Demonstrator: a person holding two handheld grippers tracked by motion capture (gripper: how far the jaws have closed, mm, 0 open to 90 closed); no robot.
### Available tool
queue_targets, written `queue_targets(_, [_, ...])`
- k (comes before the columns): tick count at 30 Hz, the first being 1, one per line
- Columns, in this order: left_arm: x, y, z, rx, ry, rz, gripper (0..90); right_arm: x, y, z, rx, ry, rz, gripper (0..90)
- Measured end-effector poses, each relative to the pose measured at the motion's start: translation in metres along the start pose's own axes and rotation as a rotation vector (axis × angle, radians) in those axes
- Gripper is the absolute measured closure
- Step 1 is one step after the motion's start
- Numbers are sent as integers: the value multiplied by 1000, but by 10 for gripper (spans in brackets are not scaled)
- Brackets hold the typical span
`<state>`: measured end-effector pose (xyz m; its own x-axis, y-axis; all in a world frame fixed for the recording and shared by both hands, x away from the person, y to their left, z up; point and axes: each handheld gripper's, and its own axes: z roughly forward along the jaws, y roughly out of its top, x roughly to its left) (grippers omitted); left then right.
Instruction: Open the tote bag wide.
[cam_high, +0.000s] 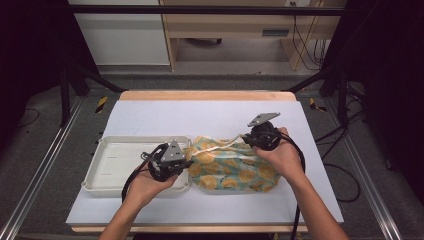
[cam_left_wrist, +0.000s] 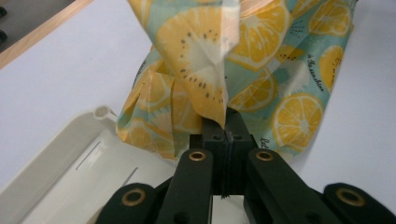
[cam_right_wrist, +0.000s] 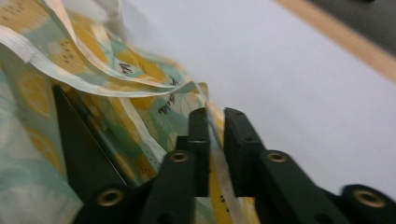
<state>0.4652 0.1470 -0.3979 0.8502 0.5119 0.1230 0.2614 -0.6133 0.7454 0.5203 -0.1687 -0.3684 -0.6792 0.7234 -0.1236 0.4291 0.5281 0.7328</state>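
The lemon-print bag (cam_high: 234, 165) lies between both tools — left tool (cam_left_wrist: 226, 125) pinches its edge, right tool (cam_right_wrist: 215, 122) grips its rim — beside the tray (cam_high: 107, 170).

You get bright, even overhead light on the table (cam_high: 150, 112), soft shadows, dark surroundings; the right gripper view blurs up close.

The left gripper (cam_high: 186, 162) hides the seam where the lemon-print bag (cam_high: 235, 167) meets the white tray (cam_high: 107, 172). In the right gripper view the bag's near folds are blurred — its printed lettering can't be read — and the picture's left edge cuts the cloth off.
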Motion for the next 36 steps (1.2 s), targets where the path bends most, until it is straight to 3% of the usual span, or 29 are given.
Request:
queue_targets(2, [2, -1, 1, 4, 13, -7, 900, 2, 0, -9, -24, -13, 0, 881])
queue_targets(3, [2, -1, 1, 8, 22, -8, 900, 10, -2, -27, -88, -24, 8, 888])
queue_targets(4, [3, -2, 1, 7, 31, -13, 900, 10, -2, -27, -88, -24, 8, 888])
queue_targets(7, [4, -2, 1, 2, 70, -23, 900, 26, -10, -56, -167, -17, -20, 896])
queue_targets(9, [5, -2, 2, -6, 106, -34, 900, 40, -20, -71, -205, -5, -39, 898])
queue_targets(10, [6, -3, 2, -14, 123, -40, 900, 54, -33, -82, -236, 15, -48, 900])
queue_targets(11, [7, -3, 3, -25, 138, -51, 900, 54, -33, -82, -236, 15, -48, 900])
queue_targets(13, [8, -5, 3, -45, 162, -70, 900, 67, -49, -87, -248, 32, -45, 900])
queue_targets(18, [12, -7, -3, -96, 204, -100, 900, 95, -88, -77, -210, 75, -48, 900])
queue_targets(20, [11, -7, -4, -110, 196, -101, 900, 101, -99, -68, -178, 85, -53, 900])
queue_targets(25, [7, -3, -8, -144, 165, -91, 900, 98, -121, -40, -106, 80, -4, 900])
queue_targets(27, [6, -1, -10, -166, 137, -102, 900, 94, -126, -28, -87, 78, 28, 900])
queue_targets(29, [5, 1, -12, -181, 111, -104, 900, 93, -129, -19, -68, 67, 27, 900])
queue_targets(31, [3, 2, -14, -170, 93, -76, 900, 92, -130, -14, -62, 59, 43, 900])
queue_targets(33, [0, 0, -16, -148, 84, -43, 900, 93, -128, -17, -71, 61, 47, 834])
queue_targets(34, [-1, -2, -17, -138, 82, -32, 900, 95, -125, -25, -83, 62, 44, 704])
queue_targets(36, [-2, -5, -18, -123, 73, -19, 900, 96, -125, -30, -95, 63, 36, 656])
